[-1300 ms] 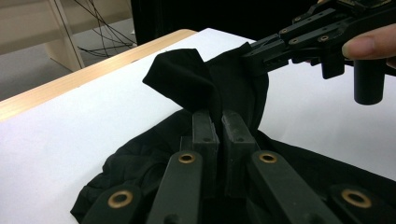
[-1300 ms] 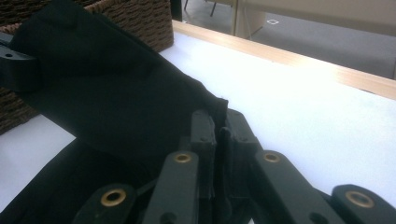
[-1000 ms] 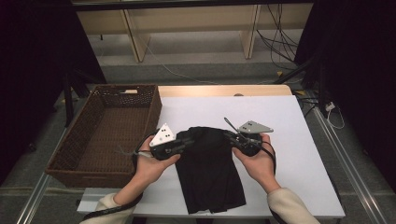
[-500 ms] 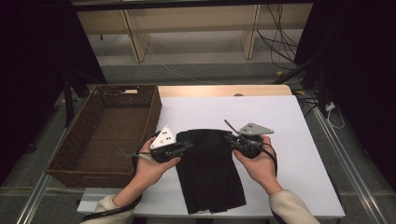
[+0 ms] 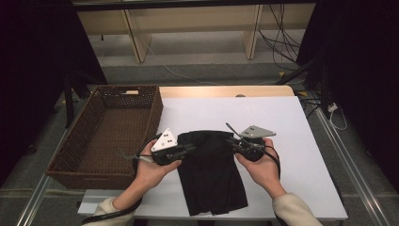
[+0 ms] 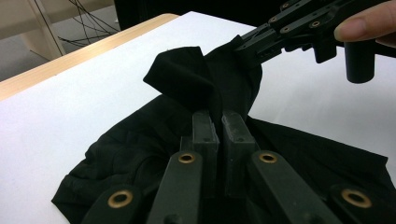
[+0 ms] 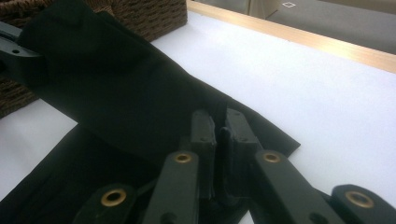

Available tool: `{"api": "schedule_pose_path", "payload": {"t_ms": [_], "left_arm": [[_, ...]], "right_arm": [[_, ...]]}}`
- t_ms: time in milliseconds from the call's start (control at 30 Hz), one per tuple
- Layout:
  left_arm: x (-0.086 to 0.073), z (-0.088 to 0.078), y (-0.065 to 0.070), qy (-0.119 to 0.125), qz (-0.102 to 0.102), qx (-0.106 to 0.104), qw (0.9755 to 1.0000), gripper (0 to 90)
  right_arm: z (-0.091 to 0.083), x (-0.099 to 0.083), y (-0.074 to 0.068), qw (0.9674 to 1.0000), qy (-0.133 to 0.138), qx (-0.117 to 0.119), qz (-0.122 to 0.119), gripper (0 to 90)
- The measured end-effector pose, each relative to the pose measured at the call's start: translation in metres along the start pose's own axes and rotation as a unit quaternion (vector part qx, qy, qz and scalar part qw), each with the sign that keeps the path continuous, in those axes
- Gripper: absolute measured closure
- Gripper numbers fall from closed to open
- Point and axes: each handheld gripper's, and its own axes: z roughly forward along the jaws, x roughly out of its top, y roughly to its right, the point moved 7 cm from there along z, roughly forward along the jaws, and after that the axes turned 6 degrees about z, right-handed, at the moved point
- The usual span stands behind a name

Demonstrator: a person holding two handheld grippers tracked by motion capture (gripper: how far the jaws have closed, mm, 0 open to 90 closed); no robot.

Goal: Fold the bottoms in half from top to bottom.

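Black cloth: a dark garment (image 5: pixel 211 176), flat on the white table (image 5: pixel 301 155), with its far edge pinched up between my two claws.
Left claw: my left gripper (image 6: pixel 218 133) has its jaws squeezed narrow on a ridge of the fabric, which runs straight out from the tips in a raised fold.
Right claw: my right gripper (image 7: pixel 219 135) is the same deal, jaws nearly together with a thin fold of the cloth clamped between them.
Between the claws: the top edge of the garment hangs a bit bunched from one tip to the other, and the rest trails back toward me past both hands.
Beyond left claw: my right gripper's black linkage sits just past the raised fold, gripping its far end.
Off to the side: a brown wicker basket (image 5: pixel 110 129) sits just outside my left hand (image 5: pixel 153 167), apart from the cloth.
Farther out: bare white tabletop ahead of both tips, then its wooden edge strip (image 5: pixel 226 91).
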Motion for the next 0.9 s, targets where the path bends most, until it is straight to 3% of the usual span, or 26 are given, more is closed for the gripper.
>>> {"api": "schedule_pose_path", "payload": {"t_ms": [900], "left_arm": [[-0.011,0.000,0.007,-0.028,0.006,-0.026,0.9993,85.0]], "right_arm": [[-0.003,-0.016,-0.006,0.9987,-0.046,0.017,-0.015,84.3]]}}
